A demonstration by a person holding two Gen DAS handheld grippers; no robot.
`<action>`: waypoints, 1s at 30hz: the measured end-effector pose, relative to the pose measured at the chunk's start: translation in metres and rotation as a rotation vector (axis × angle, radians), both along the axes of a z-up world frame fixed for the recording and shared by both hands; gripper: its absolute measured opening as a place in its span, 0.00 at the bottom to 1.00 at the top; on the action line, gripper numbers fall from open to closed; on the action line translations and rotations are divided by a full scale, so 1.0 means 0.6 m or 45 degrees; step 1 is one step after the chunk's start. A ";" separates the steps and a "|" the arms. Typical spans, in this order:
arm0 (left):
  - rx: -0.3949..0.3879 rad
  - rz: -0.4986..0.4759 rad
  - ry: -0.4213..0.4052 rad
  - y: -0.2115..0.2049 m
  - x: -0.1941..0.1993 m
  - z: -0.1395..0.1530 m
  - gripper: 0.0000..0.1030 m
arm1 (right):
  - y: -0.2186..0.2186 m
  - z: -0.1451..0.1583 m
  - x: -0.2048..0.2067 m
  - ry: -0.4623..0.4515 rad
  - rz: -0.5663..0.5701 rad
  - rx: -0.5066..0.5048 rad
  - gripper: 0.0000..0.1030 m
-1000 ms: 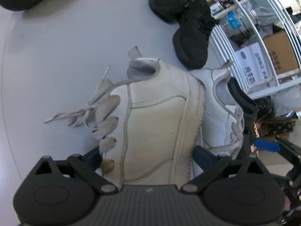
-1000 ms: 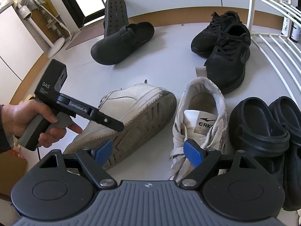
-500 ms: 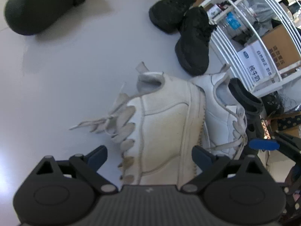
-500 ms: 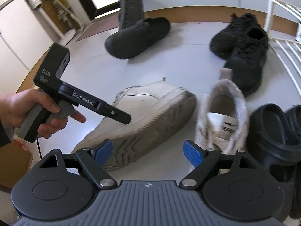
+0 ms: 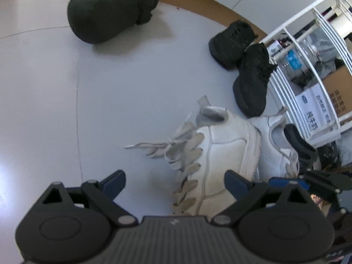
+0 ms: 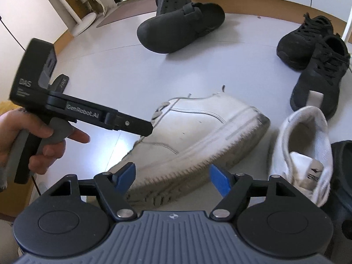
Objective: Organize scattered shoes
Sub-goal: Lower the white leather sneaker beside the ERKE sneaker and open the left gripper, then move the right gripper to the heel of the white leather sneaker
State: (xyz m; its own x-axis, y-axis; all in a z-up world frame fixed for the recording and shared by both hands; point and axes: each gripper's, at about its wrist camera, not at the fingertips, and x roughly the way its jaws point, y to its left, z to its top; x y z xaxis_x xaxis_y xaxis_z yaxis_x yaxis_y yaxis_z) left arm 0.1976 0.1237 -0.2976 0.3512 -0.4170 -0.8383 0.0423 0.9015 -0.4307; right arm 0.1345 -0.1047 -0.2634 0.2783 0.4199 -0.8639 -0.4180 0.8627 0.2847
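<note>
A worn white sneaker lies on its side on the pale floor, sole toward my right gripper. That gripper hovers over the sole, jaws closing, and the blue pads do not press on it. Its mate stands upright just to the right. A hand holds my left gripper to the left of the sneaker near the laces, apart from it. In the left wrist view my left gripper is open above the sneaker's toe.
Two black lace-up sneakers sit side by side at the back right. Two dark clogs lie at the back, one propped up. A black slipper is at the right edge. A white wire rack holds boxes and bottles.
My left gripper has drawn back and up from the sideways sneaker. My right gripper has moved left from the upright sneaker to the sideways one, and its jaws have narrowed a little.
</note>
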 end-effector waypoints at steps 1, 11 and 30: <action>0.005 -0.002 -0.002 0.000 0.001 0.001 0.95 | 0.001 -0.006 -0.001 0.005 -0.006 -0.015 0.76; 0.065 -0.053 -0.011 -0.012 0.036 0.016 0.94 | -0.029 -0.029 -0.012 0.043 -0.059 0.028 0.82; 0.124 -0.070 -0.062 -0.035 0.080 0.051 0.94 | -0.069 -0.028 -0.039 0.035 0.026 -0.094 0.84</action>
State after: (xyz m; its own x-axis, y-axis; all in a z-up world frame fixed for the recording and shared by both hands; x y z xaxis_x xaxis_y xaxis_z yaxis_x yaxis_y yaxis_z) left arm 0.2459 0.1026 -0.2669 0.3716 -0.3541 -0.8582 0.1116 0.9347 -0.3373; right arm 0.1110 -0.1462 -0.2805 0.2462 0.3599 -0.8999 -0.4285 0.8733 0.2320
